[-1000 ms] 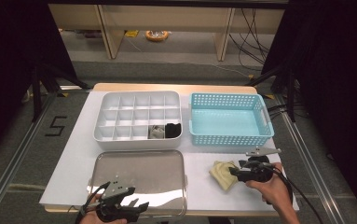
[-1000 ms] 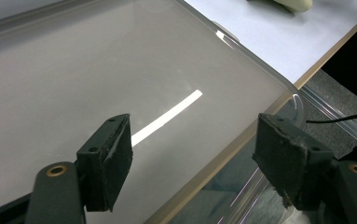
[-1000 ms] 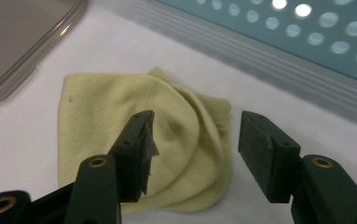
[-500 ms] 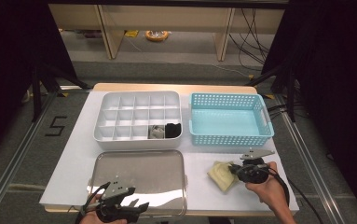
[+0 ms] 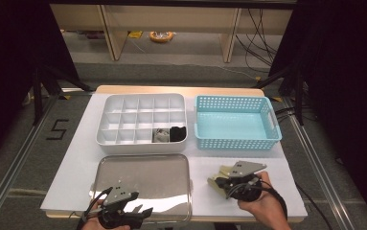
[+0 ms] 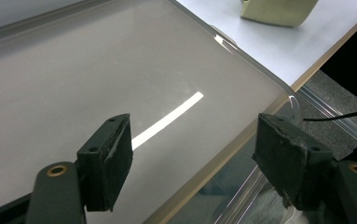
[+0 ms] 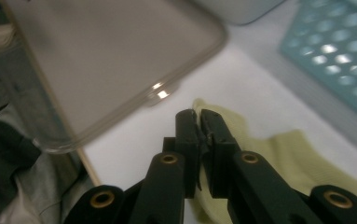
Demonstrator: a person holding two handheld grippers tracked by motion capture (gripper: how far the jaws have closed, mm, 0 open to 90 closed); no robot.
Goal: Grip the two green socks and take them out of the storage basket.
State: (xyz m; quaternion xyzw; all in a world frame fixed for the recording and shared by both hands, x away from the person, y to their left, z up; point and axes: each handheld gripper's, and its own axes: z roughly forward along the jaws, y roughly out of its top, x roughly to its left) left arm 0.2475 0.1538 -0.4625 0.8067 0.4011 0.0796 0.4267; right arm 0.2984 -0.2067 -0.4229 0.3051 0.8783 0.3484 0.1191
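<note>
While pinching the yellow cloth [image 7: 278, 154], the right hand-held gripper [image 7: 200, 122] sits closed

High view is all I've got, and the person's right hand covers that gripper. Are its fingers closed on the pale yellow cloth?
Observer: In the right gripper view the right gripper has its fingers pressed almost together over the pale yellow cloth. I cannot tell whether they pinch a fold.
Operator: And the left gripper, open or shut?
Observer: The left gripper view shows the left gripper wide open, with nothing between its fingers.
Operator: Where is it relative to the tray?
Observer: One of its fingers hangs over the metal tray, and the other is out past the tray's rim and the table edge.
</note>
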